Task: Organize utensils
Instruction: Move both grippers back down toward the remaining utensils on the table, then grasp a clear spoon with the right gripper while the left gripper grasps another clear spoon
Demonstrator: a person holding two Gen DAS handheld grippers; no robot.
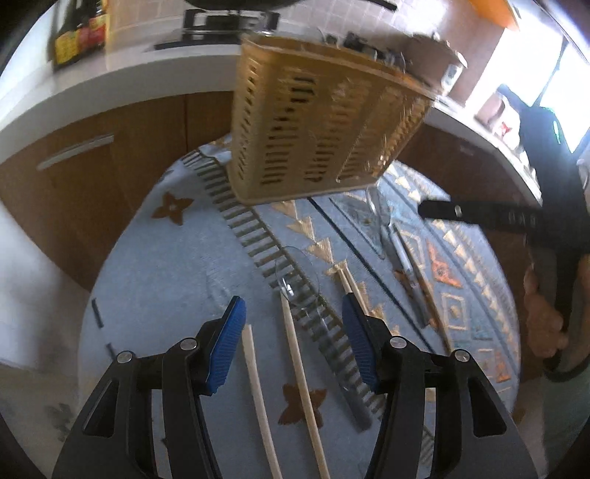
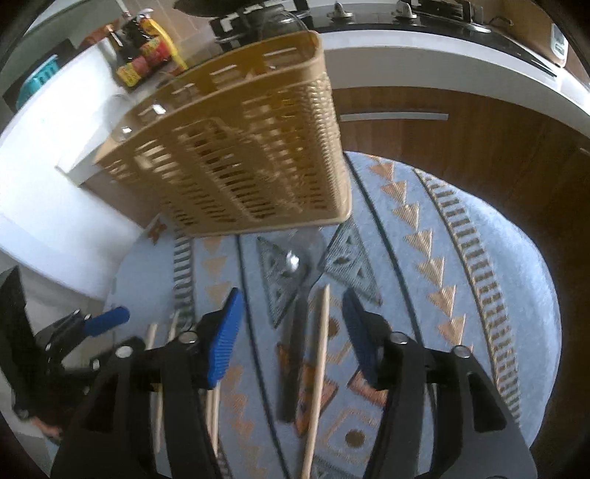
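A tan slotted utensil basket (image 1: 313, 125) stands at the far side of a round table with a blue patterned cloth (image 1: 177, 258); it also shows in the right wrist view (image 2: 250, 154). My left gripper (image 1: 293, 313) is open above two pale chopsticks (image 1: 300, 368) and a clear plastic spoon (image 1: 295, 276). My right gripper (image 2: 293, 313) is open above a wooden chopstick (image 2: 320, 353) and a dark-handled metal spoon (image 2: 293, 265). The left gripper shows at the left in the right wrist view (image 2: 107, 318); the right gripper's arm shows at the right in the left wrist view (image 1: 479, 213).
A spoon and chopstick (image 1: 405, 265) lie right of the left gripper. Two more chopsticks (image 2: 162, 368) lie left of the right gripper. Brown cabinets (image 1: 92, 165) and a white counter with sauce bottles (image 2: 147, 55) and a stove (image 1: 228, 22) stand behind the table.
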